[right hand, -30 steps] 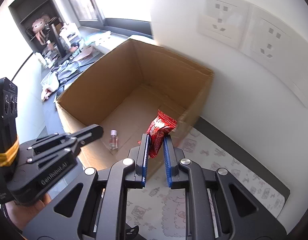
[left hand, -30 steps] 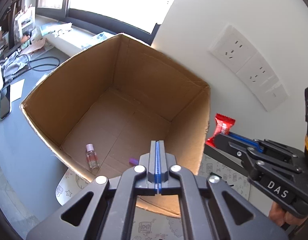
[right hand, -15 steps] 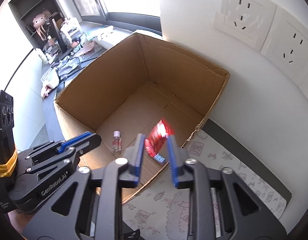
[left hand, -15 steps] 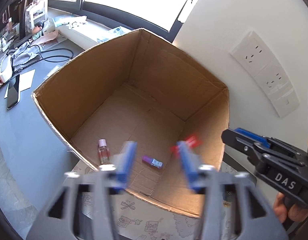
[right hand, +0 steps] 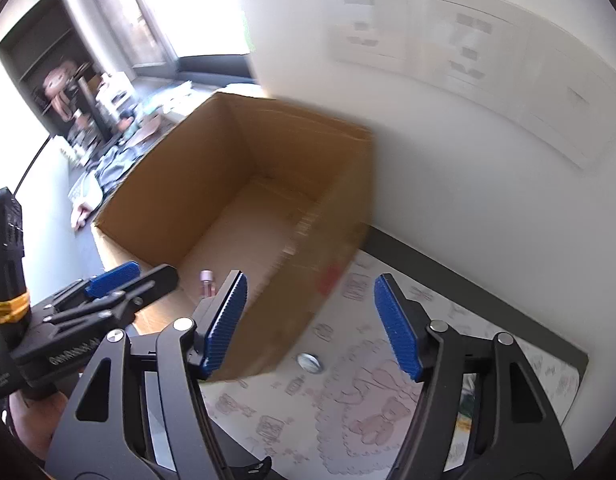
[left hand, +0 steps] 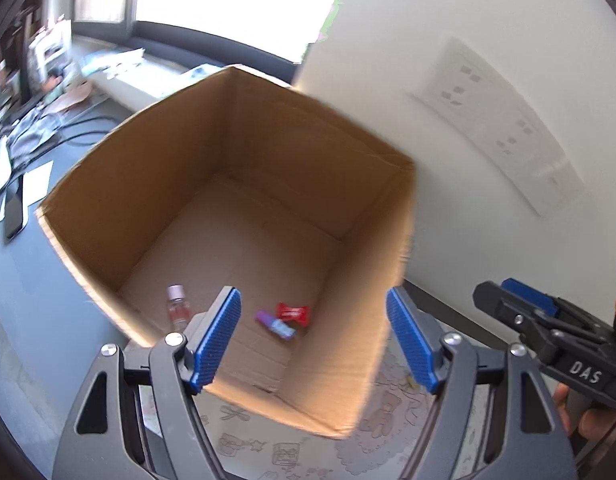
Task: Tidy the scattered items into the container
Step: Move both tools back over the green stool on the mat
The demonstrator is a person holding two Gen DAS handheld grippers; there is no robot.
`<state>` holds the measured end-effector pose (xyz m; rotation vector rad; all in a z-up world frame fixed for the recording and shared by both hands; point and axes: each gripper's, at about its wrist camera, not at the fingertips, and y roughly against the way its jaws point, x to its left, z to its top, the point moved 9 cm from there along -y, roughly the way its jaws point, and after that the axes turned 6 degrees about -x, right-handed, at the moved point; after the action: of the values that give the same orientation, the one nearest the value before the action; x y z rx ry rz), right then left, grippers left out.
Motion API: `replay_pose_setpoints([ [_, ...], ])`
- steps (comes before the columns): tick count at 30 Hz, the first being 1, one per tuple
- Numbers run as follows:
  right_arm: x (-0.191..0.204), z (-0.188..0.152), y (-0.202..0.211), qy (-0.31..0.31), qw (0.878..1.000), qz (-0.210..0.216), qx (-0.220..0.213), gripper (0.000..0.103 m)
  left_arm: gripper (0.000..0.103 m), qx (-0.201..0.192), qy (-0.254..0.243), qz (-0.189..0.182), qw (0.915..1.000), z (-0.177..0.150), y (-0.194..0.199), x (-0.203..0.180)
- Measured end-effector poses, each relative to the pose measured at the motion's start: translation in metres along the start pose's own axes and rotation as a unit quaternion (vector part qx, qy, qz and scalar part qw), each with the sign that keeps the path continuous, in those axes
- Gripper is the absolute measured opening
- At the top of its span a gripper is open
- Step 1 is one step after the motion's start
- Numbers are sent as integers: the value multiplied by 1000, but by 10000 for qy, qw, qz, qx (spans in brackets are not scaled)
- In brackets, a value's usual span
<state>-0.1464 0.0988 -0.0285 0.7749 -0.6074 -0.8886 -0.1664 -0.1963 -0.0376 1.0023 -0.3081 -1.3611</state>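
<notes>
Right, both grippers stand spread wide over the mat with nothing between the blue pads: the left gripper [left hand: 313,334] hangs just above the near rim of the cardboard box [left hand: 388,264], and the right gripper [right hand: 311,326], whose jaws have just been opening, hovers beside the box's near corner. Down on the box floor, near the front wall and well below the left pads, lie the red snack packet [left hand: 294,313], a small purple-capped tube [left hand: 277,323] just beside it, and a little clear bottle with a pink cap [left hand: 176,305] off to the left. All three look light; the packet is soft and crinkly, best pinched across its flat middle, while the bottle is hard and smooth (likely to roll, so take it across the body). Out on the patterned mat [right hand: 348,408], a small round metallic thing [right hand: 309,361] sits just beside the box, almost between the right pads, thin and flat, awkward to pinch by its edges.
</notes>
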Motion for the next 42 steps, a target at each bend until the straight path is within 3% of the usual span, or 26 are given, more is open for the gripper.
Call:
replay_pose_setpoints([
  [14, -117, -49, 58, -856, 9941, -656, -125, 70, 74, 345, -1021, -614, 9923, -32, -23, -128],
  [23, -176, -99, 79, -1436, 9854, -911, -18, 70, 74, 740, -1384, -761, 9847, -71, -43, -174],
  [30, -209, -133, 82, -1822, 9777, -1039, 109, 70, 74, 1100, -1641, -895, 9762, -103, -59, -202],
  [42, -234, -182, 66, -2204, 9686, -1048, 473, 70, 74, 1671, -1866, -799, 9648, -142, -99, -207],
])
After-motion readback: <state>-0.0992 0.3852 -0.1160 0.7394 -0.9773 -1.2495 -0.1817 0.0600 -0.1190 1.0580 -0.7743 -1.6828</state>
